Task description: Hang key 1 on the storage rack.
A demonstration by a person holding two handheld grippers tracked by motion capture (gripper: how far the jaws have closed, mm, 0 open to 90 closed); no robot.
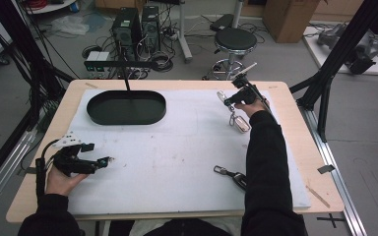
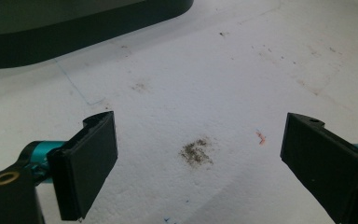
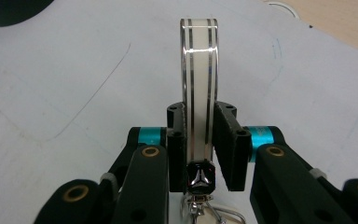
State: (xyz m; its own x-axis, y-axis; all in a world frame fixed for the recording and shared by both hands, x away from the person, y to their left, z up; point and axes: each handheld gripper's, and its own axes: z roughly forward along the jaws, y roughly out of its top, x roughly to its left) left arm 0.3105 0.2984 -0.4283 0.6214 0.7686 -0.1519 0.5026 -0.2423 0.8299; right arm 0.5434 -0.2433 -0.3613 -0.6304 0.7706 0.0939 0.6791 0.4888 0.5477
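Note:
My right gripper hangs above the far right of the white mat, shut on a white key fob with chrome stripes. A metal ring and tag dangle below it. In the right gripper view the fob stands edge-on between the pads of that gripper. My left gripper rests low at the mat's left side, open with nothing in it; the left gripper view has only stained mat between its jaws. A second black key fob lies on the mat near the right sleeve.
A black oval tray sits at the mat's far left, its wall also in the left gripper view. Behind the table stand a stool, computer towers and a cardboard box. Black frame posts flank the table.

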